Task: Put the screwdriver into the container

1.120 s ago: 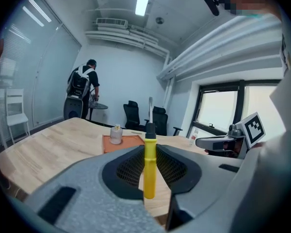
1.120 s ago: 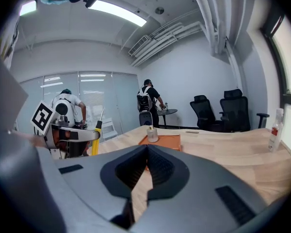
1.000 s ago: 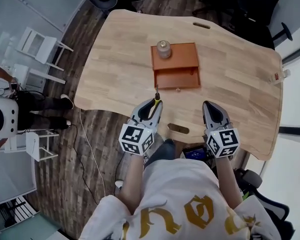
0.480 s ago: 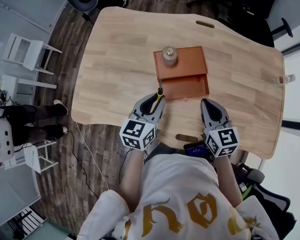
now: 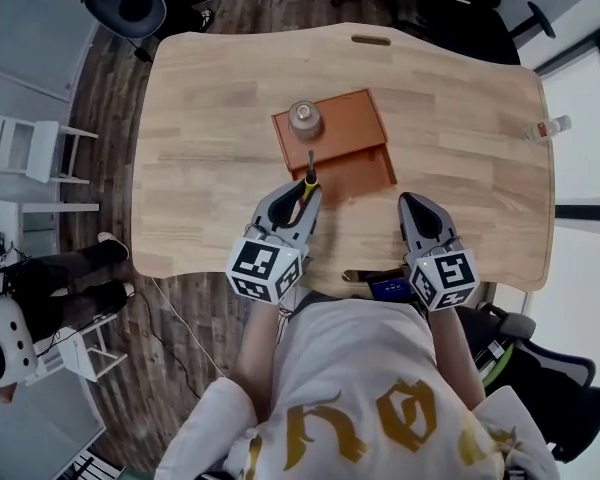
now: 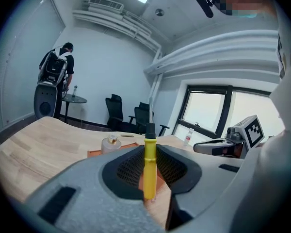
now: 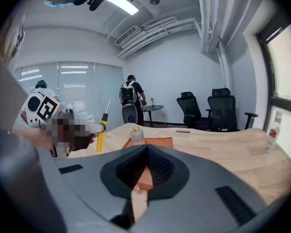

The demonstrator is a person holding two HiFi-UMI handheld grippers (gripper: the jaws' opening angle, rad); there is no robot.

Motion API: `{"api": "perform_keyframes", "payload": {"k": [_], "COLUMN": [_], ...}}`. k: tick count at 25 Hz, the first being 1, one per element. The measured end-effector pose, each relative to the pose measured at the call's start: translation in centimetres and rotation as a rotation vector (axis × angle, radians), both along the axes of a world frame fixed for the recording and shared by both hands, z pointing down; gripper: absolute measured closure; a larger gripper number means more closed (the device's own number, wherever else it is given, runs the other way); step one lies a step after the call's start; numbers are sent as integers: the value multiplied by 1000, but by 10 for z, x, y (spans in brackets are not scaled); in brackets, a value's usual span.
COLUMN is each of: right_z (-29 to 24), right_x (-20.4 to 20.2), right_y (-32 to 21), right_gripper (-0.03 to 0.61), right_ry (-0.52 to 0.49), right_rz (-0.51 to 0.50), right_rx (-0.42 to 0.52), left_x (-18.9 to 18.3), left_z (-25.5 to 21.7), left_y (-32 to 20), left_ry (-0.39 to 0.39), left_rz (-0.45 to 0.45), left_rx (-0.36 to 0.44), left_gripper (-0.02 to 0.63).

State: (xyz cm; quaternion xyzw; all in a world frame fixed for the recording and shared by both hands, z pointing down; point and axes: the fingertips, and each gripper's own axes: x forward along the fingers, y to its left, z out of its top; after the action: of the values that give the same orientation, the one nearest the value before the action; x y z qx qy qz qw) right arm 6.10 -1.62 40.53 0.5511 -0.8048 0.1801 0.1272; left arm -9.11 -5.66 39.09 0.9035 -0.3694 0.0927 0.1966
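The orange container (image 5: 330, 146) is a low box on the wooden table (image 5: 210, 118), with its drawer (image 5: 358, 173) pulled out toward me. A small round bottle (image 5: 303, 118) stands on its back left corner. My left gripper (image 5: 303, 192) is shut on the yellow-handled screwdriver (image 5: 309, 174), whose metal shaft points over the container's front left part. In the left gripper view the screwdriver (image 6: 149, 166) stands upright between the closed jaws, with the container (image 6: 96, 153) beyond it. My right gripper (image 5: 413, 203) is shut and empty, to the right of the drawer; the right gripper view shows the container (image 7: 154, 142) ahead.
A small clear bottle (image 5: 546, 127) stands at the table's right edge. A phone (image 5: 389, 288) lies at the near edge between my arms. Office chairs (image 7: 213, 106) and a person with a backpack (image 7: 131, 101) are beyond the table's far side.
The left gripper has carried the screwdriver forward, from short of the drawer to over the container's front left part. The right gripper keeps its place beside it.
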Motion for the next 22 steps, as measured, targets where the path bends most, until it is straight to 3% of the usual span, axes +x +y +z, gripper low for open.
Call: {"api": "perform_keyframes", "payload": {"k": [10,22], "right_z": [-14,0], "right_x": [13,18], "right_y": [-18,-15], "right_gripper": [568,568], "right_ry": [-59,-60], "right_rz": [-25,-38], "right_rx": [75,39], "left_x": [24,15], "left_z": [-14,6], "left_y": [-4,7], "left_ry": [6,-23], "left_rz": [-13,-56], "left_rx": [36,-13], "left_gripper": [538,538]}}
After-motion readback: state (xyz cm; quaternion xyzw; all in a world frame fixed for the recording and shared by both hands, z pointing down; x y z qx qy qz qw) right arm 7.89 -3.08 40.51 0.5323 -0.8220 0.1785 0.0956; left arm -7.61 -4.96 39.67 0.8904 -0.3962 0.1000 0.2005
